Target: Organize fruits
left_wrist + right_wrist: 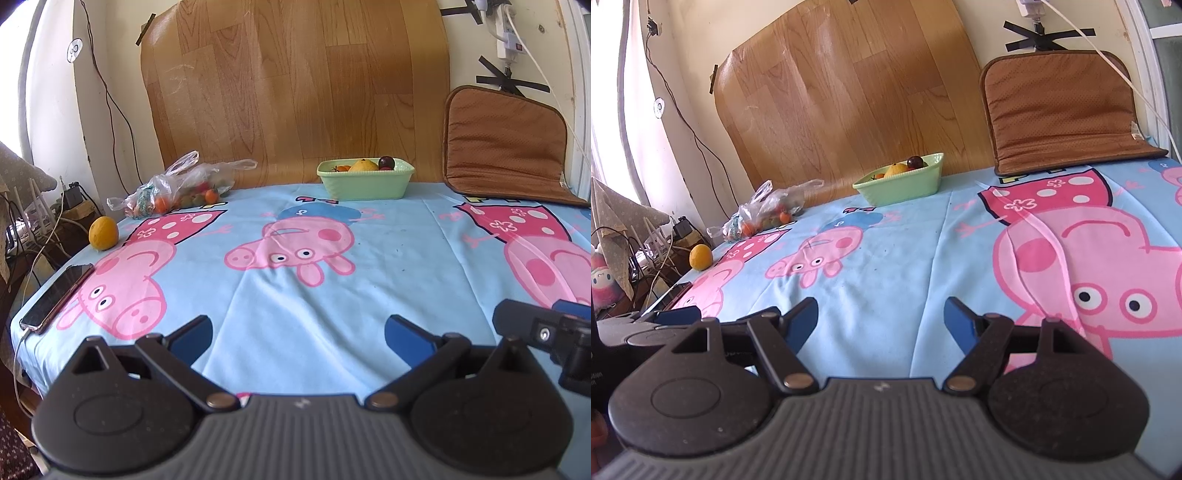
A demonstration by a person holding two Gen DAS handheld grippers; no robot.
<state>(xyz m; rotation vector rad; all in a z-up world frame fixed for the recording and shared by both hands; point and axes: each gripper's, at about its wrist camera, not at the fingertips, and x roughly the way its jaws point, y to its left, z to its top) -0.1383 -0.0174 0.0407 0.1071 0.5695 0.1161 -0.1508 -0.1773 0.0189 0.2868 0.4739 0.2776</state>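
Note:
A yellow-orange fruit (pixel 103 233) lies alone near the table's left edge; it also shows in the right wrist view (pixel 700 257). A clear plastic bag of small fruits (pixel 177 192) (pixel 764 214) lies at the far left. A pale green dish (pixel 365 181) (pixel 899 182) at the far middle holds a yellow fruit, a dark plum and small orange fruits. My left gripper (pixel 298 334) is open and empty over the near cloth. My right gripper (pixel 881 319) is open and empty, just right of the left one.
A phone (pixel 57 295) on a cable lies at the table's left edge. A brown cushion (pixel 506 144) leans on the wall at the far right. A wood-pattern sheet (pixel 295 92) covers the back wall. Cables and a router stand off the left edge.

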